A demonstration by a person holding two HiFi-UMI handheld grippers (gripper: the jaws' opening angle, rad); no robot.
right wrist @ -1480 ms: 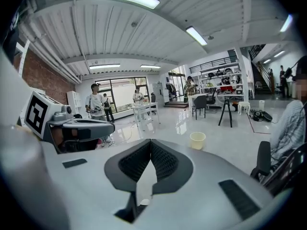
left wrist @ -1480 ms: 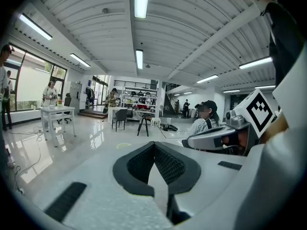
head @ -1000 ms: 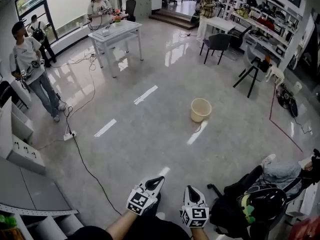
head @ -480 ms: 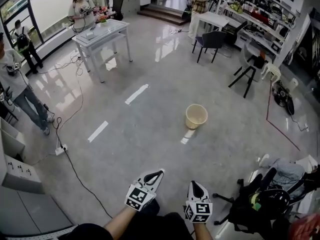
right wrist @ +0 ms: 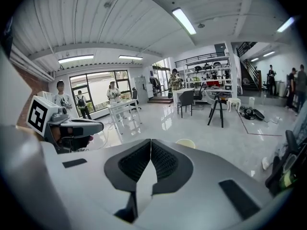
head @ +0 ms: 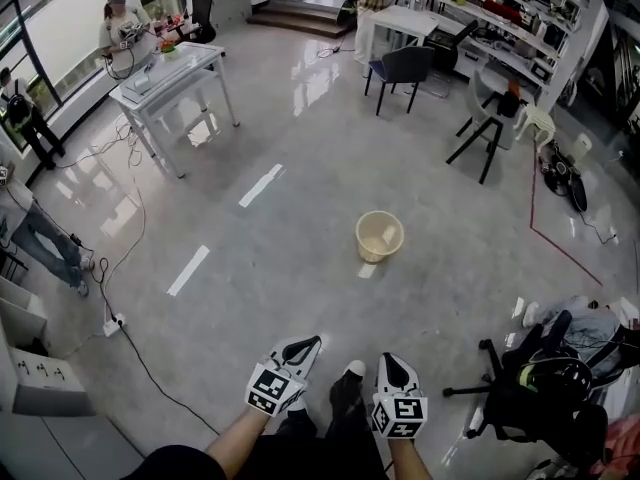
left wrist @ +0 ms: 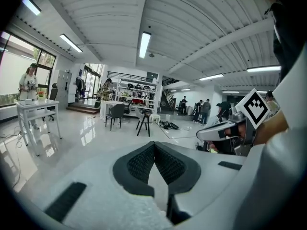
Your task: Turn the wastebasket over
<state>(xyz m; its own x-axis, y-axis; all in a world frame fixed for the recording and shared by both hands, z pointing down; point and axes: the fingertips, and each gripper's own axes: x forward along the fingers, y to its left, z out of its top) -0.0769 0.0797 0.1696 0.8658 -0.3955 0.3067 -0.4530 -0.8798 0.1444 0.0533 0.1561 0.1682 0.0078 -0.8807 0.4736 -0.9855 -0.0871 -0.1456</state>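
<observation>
A pale yellow wastebasket stands upright, mouth up, on the grey floor in the middle of the head view. Its rim peeks just over the right gripper's body in the right gripper view. My left gripper and right gripper hang side by side at the bottom of the head view, well short of the basket. Both are shut with nothing between the jaws: the left gripper's tips meet, and so do the right gripper's tips.
A black office chair with clothes on it stands at the lower right. A white table stands far left, a dark chair and stool beyond the basket. A cable crosses the floor at left. People stand at the left edge.
The whole view has advanced toward the wastebasket, which now lies nearer and more central. Both grippers stay shut and side by side. The person's shoes now show between them.
</observation>
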